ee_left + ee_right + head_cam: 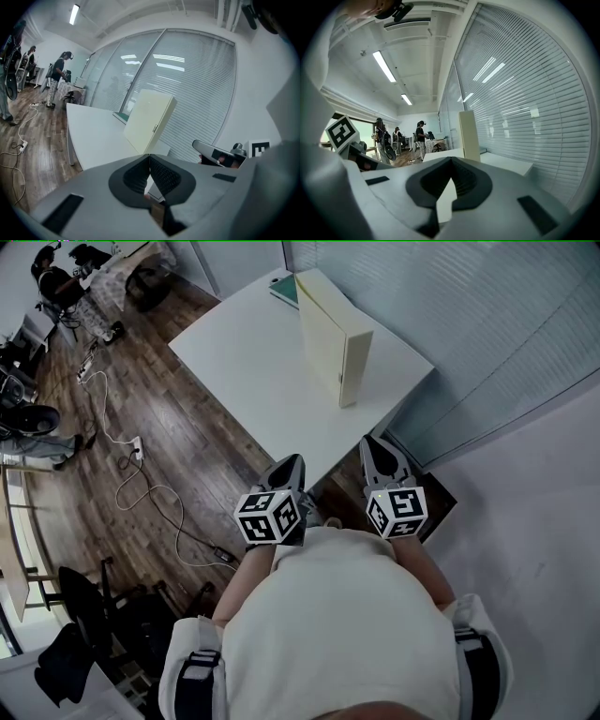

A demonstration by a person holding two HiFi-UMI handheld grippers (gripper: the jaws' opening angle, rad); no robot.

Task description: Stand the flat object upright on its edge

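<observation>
A: Your left claw (289, 463) and right claw (372, 443) are hovering low in the frame by the desk's (253, 381) near corner, both pressing their jaws together on nothing.

B: Your cream flat box (333, 334) is standing upright on its edge, upper centre, well apart from them.
</observation>
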